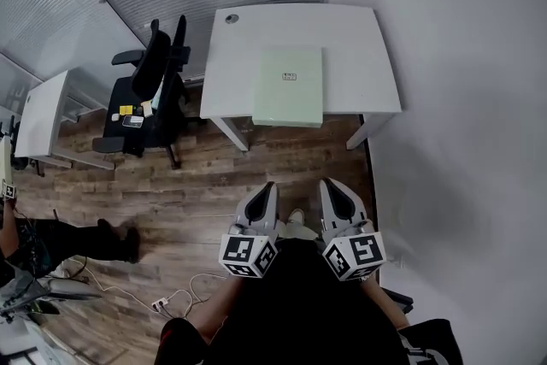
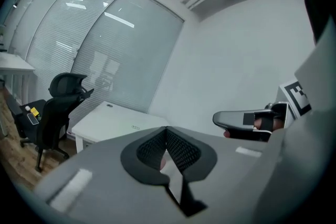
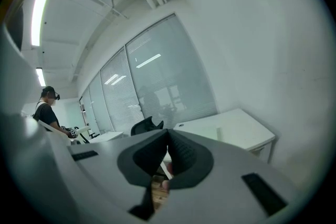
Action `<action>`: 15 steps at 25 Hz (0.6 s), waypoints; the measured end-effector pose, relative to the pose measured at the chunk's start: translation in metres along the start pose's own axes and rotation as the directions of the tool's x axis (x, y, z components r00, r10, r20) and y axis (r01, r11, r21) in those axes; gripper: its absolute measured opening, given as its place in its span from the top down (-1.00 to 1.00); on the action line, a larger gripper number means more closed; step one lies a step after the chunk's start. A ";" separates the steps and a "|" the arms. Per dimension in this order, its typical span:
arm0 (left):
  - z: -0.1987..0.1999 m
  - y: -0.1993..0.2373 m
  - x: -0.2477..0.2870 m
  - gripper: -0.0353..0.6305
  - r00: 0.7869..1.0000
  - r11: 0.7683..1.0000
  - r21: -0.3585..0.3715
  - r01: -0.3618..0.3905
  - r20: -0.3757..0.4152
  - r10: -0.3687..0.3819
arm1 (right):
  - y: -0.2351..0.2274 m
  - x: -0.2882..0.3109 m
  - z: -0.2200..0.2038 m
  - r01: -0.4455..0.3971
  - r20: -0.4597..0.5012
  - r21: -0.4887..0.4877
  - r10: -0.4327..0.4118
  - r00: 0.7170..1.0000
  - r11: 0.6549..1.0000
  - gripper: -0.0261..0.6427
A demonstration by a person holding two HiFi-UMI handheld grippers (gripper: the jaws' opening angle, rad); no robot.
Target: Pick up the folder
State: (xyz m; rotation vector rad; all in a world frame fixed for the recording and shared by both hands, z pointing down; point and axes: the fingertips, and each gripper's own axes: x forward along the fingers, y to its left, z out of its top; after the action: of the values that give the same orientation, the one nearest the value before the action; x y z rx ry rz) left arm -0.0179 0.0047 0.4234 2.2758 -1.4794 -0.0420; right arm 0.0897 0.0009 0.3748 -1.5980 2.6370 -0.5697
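A pale green folder [image 1: 289, 86] lies flat on the white desk [image 1: 359, 47], its near edge reaching the desk's front edge. My two grippers are held side by side over the wooden floor, well short of the desk and pointing at it. The left gripper [image 1: 268, 186] is shut with nothing in it, its tips meeting in the left gripper view [image 2: 167, 128]. The right gripper [image 1: 328, 183] is also shut and empty, its jaws closed together in the right gripper view [image 3: 168, 131]. From the left gripper view the right gripper [image 2: 247, 119] shows alongside, and the desk [image 2: 113, 120] lies ahead.
A black office chair [image 1: 149, 90] stands left of the desk, with a second white desk [image 1: 43, 111] further left. A person [image 1: 51, 239] is at the left edge, and cables [image 1: 175, 299] lie on the floor. A white wall [image 1: 461, 98] runs along the right.
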 end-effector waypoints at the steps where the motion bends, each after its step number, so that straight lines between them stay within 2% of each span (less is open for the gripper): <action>1: -0.002 0.003 0.003 0.88 1.000 1.000 -0.020 -0.008 -0.005 0.008 | -0.001 0.003 -0.001 -0.007 -0.006 -0.005 0.007 1.000 1.000 0.92; 5: -0.011 0.008 0.013 0.88 0.999 0.997 -0.061 -0.040 -0.032 0.038 | -0.005 0.011 -0.002 -0.039 -0.033 -0.024 0.038 0.999 0.999 0.92; 15: -0.035 0.028 0.038 0.88 0.993 0.979 -0.195 -0.057 -0.109 0.036 | -0.009 0.039 -0.008 -0.046 -0.082 -0.044 0.043 0.996 0.998 0.92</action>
State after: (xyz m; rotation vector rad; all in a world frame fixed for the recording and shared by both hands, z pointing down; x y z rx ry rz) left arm -0.0169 -0.0263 0.4734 2.0531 -1.4079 -0.0519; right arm 0.0768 -0.0339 0.3923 -1.5554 2.7558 -0.5889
